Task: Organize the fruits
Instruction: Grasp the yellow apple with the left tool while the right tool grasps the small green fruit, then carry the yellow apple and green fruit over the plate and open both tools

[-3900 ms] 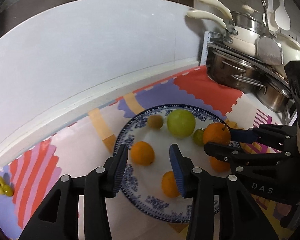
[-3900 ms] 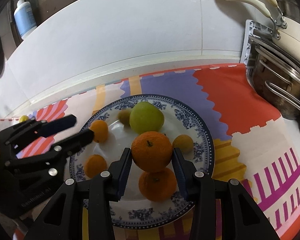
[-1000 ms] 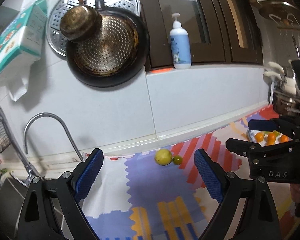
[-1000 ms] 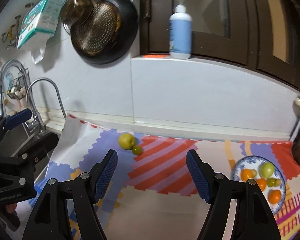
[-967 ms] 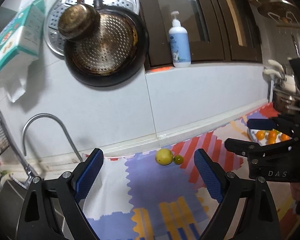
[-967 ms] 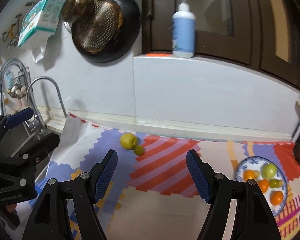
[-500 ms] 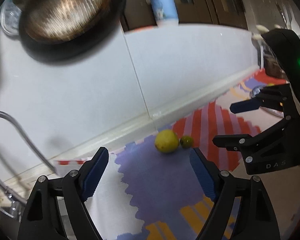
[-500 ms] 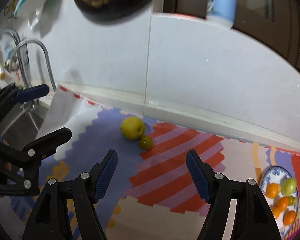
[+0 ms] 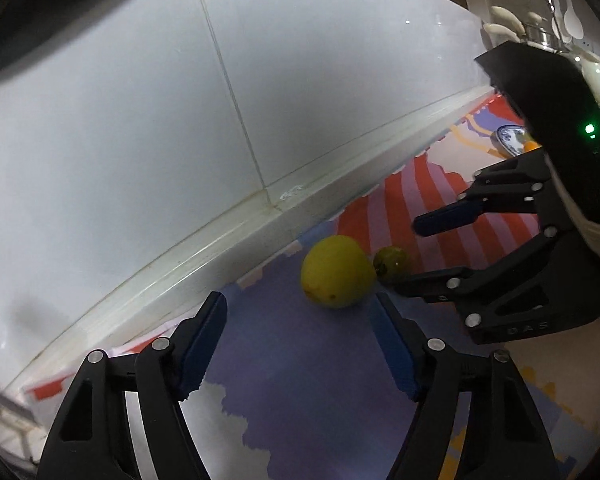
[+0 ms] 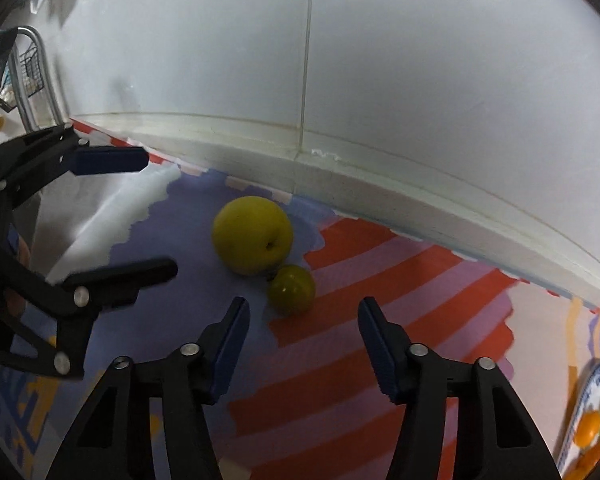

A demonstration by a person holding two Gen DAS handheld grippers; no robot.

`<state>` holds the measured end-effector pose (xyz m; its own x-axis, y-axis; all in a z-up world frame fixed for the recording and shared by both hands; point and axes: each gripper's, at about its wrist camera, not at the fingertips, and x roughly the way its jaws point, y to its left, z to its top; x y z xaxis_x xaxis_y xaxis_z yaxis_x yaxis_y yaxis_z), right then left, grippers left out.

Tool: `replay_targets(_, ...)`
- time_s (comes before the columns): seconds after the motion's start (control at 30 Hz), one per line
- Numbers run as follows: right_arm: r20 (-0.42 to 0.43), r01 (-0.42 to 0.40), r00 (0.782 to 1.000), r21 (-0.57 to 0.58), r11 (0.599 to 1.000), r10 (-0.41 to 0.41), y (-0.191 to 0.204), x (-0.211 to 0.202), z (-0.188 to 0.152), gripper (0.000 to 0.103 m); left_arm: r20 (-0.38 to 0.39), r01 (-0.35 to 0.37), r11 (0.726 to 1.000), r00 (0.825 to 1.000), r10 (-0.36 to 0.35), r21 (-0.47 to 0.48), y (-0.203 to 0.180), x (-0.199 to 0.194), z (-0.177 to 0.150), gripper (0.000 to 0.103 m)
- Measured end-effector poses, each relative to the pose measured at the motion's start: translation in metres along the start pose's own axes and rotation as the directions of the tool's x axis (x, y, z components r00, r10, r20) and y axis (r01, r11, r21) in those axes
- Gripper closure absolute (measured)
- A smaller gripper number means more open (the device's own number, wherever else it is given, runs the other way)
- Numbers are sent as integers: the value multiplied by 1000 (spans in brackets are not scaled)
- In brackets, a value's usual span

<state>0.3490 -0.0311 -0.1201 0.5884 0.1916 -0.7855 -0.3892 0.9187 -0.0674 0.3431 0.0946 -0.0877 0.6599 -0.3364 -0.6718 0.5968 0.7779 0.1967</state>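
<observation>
We drop both grippers from plate [image 10: 588,400] toward the strays; left gripper [image 9: 298,336] & right gripper [image 10: 302,328] fingers closing, nothing held yet; yellow fruit [image 10: 253,241] touches small green fruit [image 10: 292,289] on tabletop mat [image 10: 380,280] by wall, so pickup's next.

Both wrist views look steeply down, close, sharing the yellow fruit [image 9: 336,271] [image 10: 253,235], somewhat blurred.

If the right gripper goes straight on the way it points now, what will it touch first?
Probably the small green fruit, just ahead of the right gripper and slightly left of centre; depth is unclear.
</observation>
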Motion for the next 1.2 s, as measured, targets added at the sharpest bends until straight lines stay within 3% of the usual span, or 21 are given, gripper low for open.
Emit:
replay_targets(0.2,0,-46,999,14,999,46,-3,13,4,57,-25,72,997,997,-72,26,2,13,6,30)
replay_targets(0.27,-6,-56,998,19,998,57,-5,16,5,62,-36,85,996,996,-84,21,2,18,7,31)
replay_targets(0.33,-10,-72,997,30,997,72,-8,18,4,74,-41,99,995,994,-98,16,1,22,9,33)
replay_targets(0.57,23,-52,998,84,995,50,-23,8,1,74,-51,138,990,989,-138,-12,-4,36,17,43)
replay_targets(0.67,36,-28,999,101,995,24,-27,3,1,74,-76,137,990,987,-139,-21,-6,44,18,51)
replay_targets(0.97,47,-13,999,137,991,7,-31,-10,-3,74,-73,130,990,988,-133,-56,-8,37,17,52)
replay_targets(1.2,86,-2,996,154,988,-11,-28,-30,-1,74,-31,46,993,998,-49,-108,-17,10,23,52)
